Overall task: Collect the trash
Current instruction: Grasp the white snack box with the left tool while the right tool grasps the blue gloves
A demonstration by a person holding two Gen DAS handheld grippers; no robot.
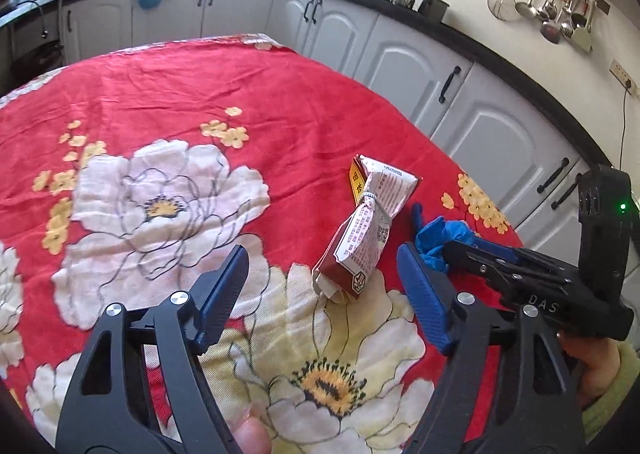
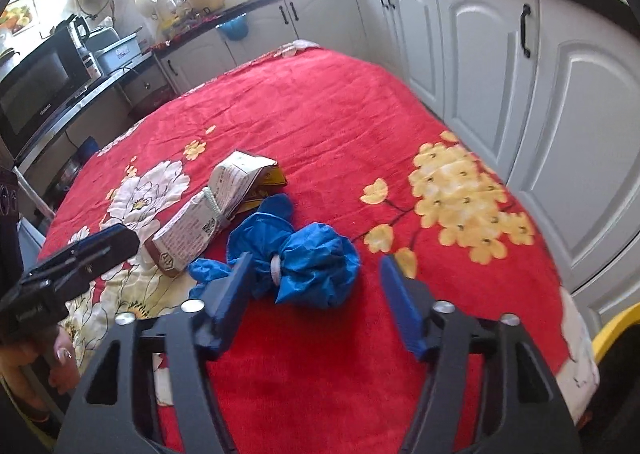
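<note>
A crumpled brown-and-white printed packet [image 1: 366, 230] [image 2: 216, 210], cinched by a white band, lies on the red flowered tablecloth [image 1: 208, 86] [image 2: 328, 118]. My left gripper [image 1: 322, 254] is open, the packet's near end sits between its blue fingertips, and neither pad touches it. Just right of the packet lies a blue plastic bundle [image 2: 308, 262] [image 1: 434, 238] tied with a white ring. My right gripper [image 2: 316, 260] straddles the bundle with its jaws apart. Its left finger [image 2: 236, 286] overlaps the blue plastic and the right finger stands clear. Each gripper shows at the edge of the other's view.
White cabinets [image 1: 400, 62] [image 2: 484, 38] with black handles under a dark counter run close along the table's far and right sides. Ladles hang on the wall [image 1: 560, 10]. A microwave [image 2: 36, 86] stands to the left. A yellow object [image 2: 616, 326] shows past the table's right edge.
</note>
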